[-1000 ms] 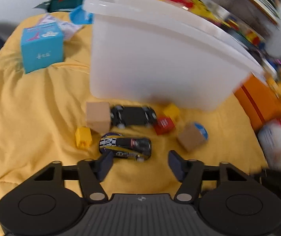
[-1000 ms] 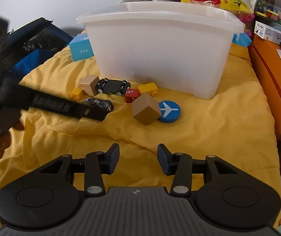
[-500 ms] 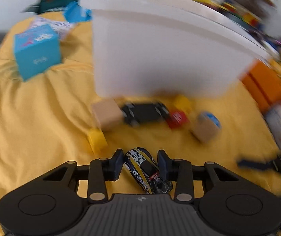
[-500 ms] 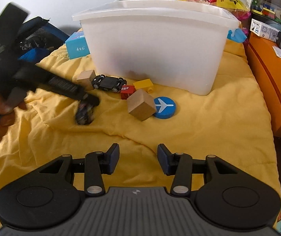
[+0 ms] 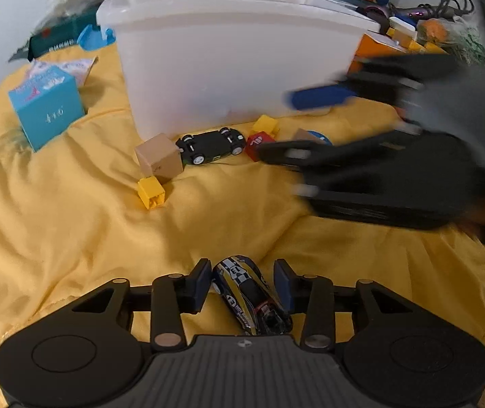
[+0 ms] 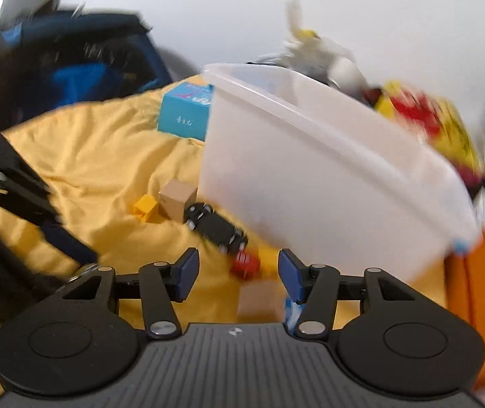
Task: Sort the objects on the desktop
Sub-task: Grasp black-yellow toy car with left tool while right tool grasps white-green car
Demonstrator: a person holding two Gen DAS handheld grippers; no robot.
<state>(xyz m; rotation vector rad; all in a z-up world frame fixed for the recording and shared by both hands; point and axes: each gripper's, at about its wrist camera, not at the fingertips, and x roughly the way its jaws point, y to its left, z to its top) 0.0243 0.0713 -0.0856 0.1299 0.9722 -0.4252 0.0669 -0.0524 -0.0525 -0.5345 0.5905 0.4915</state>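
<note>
A yellow-and-black toy race car (image 5: 249,292) is seen low in the centre of the left wrist frame, lying between the fingers of the left gripper (image 5: 242,284). Its long axis runs roughly along the fingers, nose toward the top of the frame, slightly skewed. The jaws are opening a little; the right pad looks to be against the car, while a narrow gap may remain at the left pad, so a firm hold cannot be confirmed. The white plastic bin (image 5: 235,61) stands higher in the frame, straight ahead of the car across the yellow bedcover (image 5: 72,221). The right gripper (image 6: 239,273) is opening with nothing pinched; a red block (image 6: 245,265) and a wooden cube (image 6: 259,301) are framed between its fingers, blurred.
</note>
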